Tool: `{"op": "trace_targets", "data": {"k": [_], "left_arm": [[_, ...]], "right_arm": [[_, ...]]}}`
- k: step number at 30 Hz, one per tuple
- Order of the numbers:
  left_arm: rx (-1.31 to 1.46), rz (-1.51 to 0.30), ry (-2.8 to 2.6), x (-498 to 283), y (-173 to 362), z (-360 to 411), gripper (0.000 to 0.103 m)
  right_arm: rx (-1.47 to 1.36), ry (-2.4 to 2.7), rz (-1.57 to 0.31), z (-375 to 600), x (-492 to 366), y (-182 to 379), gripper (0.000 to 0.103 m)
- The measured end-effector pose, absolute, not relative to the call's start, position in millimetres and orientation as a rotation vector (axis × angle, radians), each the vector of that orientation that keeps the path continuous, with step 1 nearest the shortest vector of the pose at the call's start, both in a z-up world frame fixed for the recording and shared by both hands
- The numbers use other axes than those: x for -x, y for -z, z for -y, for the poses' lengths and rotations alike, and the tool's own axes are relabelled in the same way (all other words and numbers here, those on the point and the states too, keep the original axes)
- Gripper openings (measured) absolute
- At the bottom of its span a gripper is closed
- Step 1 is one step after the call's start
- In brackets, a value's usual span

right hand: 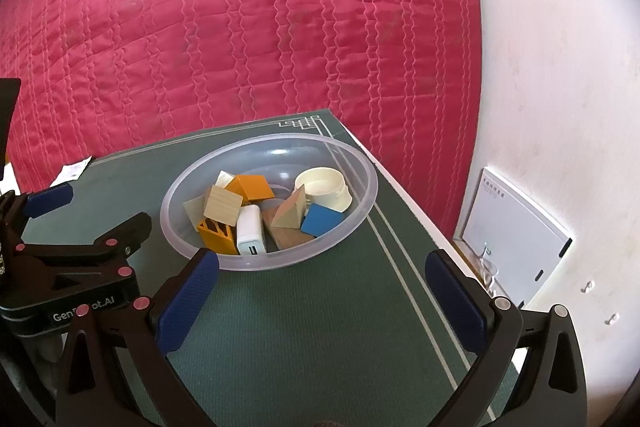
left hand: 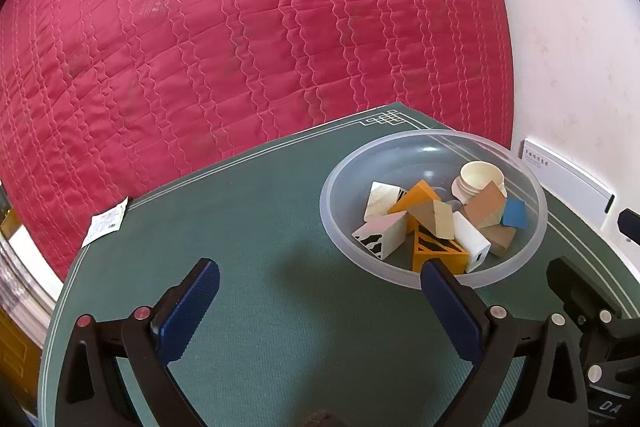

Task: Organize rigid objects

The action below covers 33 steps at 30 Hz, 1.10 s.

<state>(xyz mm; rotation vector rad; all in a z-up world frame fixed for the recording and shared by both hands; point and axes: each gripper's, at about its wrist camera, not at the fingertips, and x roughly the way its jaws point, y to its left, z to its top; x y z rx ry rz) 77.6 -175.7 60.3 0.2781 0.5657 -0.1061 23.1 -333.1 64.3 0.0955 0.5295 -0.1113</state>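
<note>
A clear plastic bowl point(left hand: 496, 267) point(right hand: 360, 163) sits on the green mat near its far right corner. Inside lie several rigid pieces: wooden blocks, an orange block point(left hand: 416, 197) point(right hand: 254, 187), a yellow patterned block point(left hand: 438, 251) point(right hand: 216, 235), a white charger point(left hand: 474, 241) point(right hand: 251, 233), a blue block point(left hand: 514, 213) point(right hand: 322, 219) and a cream round lid point(left hand: 478, 177) point(right hand: 322, 187). My left gripper point(left hand: 320, 275) hangs open over the mat, left of the bowl, holding nothing. My right gripper point(right hand: 322, 267) is open in front of the bowl, also holding nothing. The left gripper's body point(right hand: 76, 255) shows in the right wrist view.
The green mat point(left hand: 260, 227) point(right hand: 300, 327) lies on a small table against a red quilted bed point(left hand: 240, 27) point(right hand: 240, 27). A small white packet point(left hand: 105, 223) point(right hand: 74, 171) rests at the mat's far left corner. A white wall with a white box point(right hand: 516, 239) stands to the right.
</note>
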Motion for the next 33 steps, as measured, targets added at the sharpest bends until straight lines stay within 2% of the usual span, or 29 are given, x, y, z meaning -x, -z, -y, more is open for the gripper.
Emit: {"op": "trace_targets", "data": {"k": [33], "left_arm": [[-0.297,-0.560,0.074,-74.9,-59.7,174.9,0.102]], "right_arm": [[-0.094,0.108,-0.532,331.5,-23.7,-64.4,0.103]]}}
